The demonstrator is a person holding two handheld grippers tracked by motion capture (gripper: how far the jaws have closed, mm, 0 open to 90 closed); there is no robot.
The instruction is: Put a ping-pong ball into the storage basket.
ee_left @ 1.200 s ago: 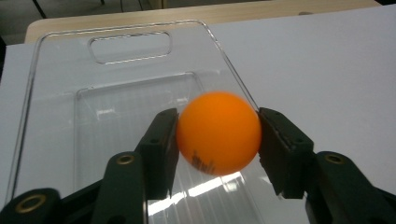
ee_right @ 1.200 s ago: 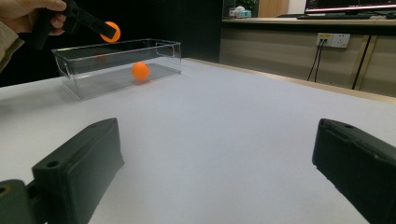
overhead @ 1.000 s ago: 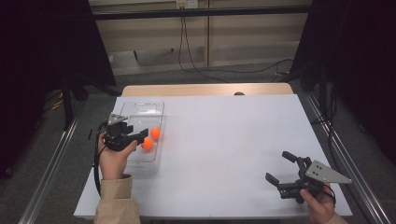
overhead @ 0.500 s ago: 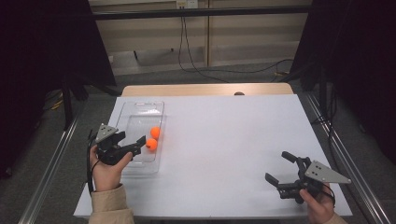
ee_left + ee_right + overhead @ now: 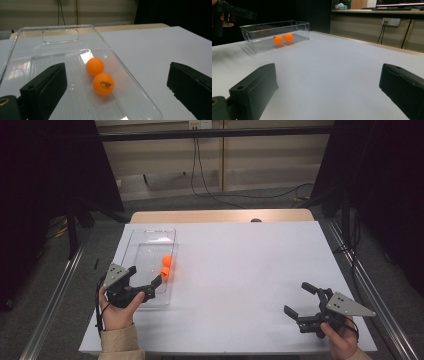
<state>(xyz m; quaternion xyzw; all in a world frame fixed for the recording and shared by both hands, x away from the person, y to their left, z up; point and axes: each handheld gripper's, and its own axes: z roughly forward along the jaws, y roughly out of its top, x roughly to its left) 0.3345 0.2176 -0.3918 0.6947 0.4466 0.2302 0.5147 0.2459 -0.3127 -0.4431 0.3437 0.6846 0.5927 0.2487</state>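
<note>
Balls [image 5: 100, 75], two orange ones, are sitting touching in the clear box [image 5: 135, 251] by the table's left edge; left gripper [image 5: 150, 287] has just been opening wide, holding nothing, and right gripper [image 5: 300, 301] is gaping wide too.

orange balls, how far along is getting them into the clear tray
Done: both orange balls lie in the clear tray, touching or nearly so, by its right wall. In hand: nothing. The left gripper is at the tray's near end, its jaws having just been opening, with no ball between them. The right gripper is open over bare table. Left: no other ball is in sight.
</note>
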